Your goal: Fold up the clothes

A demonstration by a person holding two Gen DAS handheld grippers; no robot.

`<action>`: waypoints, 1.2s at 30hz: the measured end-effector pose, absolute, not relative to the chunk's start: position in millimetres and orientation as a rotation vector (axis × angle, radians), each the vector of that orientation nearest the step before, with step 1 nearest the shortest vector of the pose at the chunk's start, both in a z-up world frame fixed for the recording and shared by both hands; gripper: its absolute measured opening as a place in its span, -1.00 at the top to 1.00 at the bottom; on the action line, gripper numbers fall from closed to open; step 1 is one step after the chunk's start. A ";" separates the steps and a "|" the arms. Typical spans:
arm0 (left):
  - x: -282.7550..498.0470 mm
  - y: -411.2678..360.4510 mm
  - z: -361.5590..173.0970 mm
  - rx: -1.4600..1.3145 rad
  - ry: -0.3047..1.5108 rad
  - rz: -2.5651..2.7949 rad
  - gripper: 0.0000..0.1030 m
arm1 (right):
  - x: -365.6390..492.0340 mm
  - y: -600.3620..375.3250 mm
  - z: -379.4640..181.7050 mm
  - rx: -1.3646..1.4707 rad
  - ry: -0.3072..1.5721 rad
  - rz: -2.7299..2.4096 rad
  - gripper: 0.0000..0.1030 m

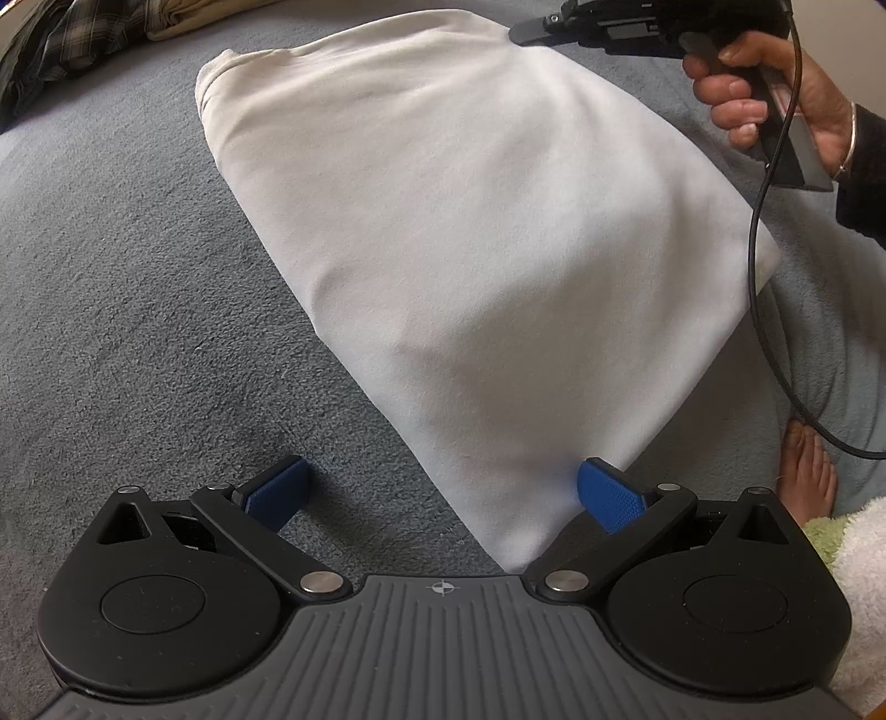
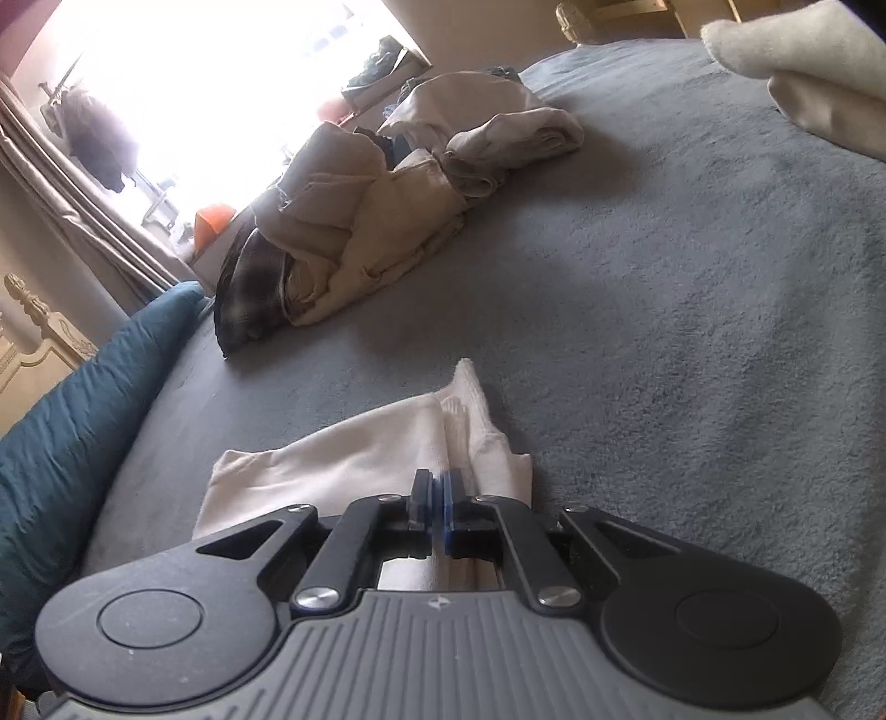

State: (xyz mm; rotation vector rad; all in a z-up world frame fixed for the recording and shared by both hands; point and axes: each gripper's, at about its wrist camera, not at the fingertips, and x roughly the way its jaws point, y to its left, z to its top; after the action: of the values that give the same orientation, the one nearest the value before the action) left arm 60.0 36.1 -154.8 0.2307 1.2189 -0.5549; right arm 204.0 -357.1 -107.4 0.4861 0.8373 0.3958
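Nearest the left wrist lens: ribbed grey housing with two round black discs, then the left gripper (image 1: 443, 493), jaws spread wide, blue cross-hatched pads (image 1: 609, 495) well apart and pinching nothing. Right-hand pad touching the near corner of the white garment (image 1: 470, 266); left-hand pad hanging over bare blanket (image 1: 111, 277) beside that corner.

White garment folded into a long, roughly rectangular slab, laid diagonally on the blanket. Smooth, matt knit, soft rounded edges, a few shallow creases, a slightly cream tint toward the far end with a bunched fold there. Blanket beneath the garment grey and nubbly, like short fleece.

At the garment's far right edge: the right gripper (image 1: 523, 30), black and hard-edged, gripped at its handle by a hand (image 1: 769, 94), a thin bangle on the wrist, a black cable (image 1: 758, 277) looping down past the garment's right side. Bare toes (image 1: 808, 471) and fluffy pale-green and white fabric (image 1: 853, 565) right of the garment's near corner.

In the right wrist view, right gripper (image 2: 440, 512) with jaws pressed together, blue pads meeting, clamped on a ridge of the garment's edge (image 2: 387, 459). Beyond the garment, a crumpled heap of beige and dark plaid clothes (image 2: 376, 221); left of the garment, a teal ribbed cushion (image 2: 72, 421).
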 end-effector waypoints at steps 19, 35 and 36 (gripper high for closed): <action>62.1 46.5 -166.9 0.234 1.221 -0.560 -1.00 | 245.3 -336.6 -102.7 0.441 0.835 0.498 0.89; 76.2 55.7 -181.0 0.230 1.218 -0.565 -1.00 | 267.4 -390.0 -162.8 1.133 1.009 0.443 0.88; 80.7 56.5 -182.9 0.230 1.218 -0.565 -1.00 | 267.9 -387.5 -157.7 1.096 1.002 0.457 0.87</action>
State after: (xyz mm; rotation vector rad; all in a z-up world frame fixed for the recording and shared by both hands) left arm 80.7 56.5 -182.9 0.2303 1.2185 -0.5651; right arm 267.9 -387.5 -157.7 1.0959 1.0015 0.4568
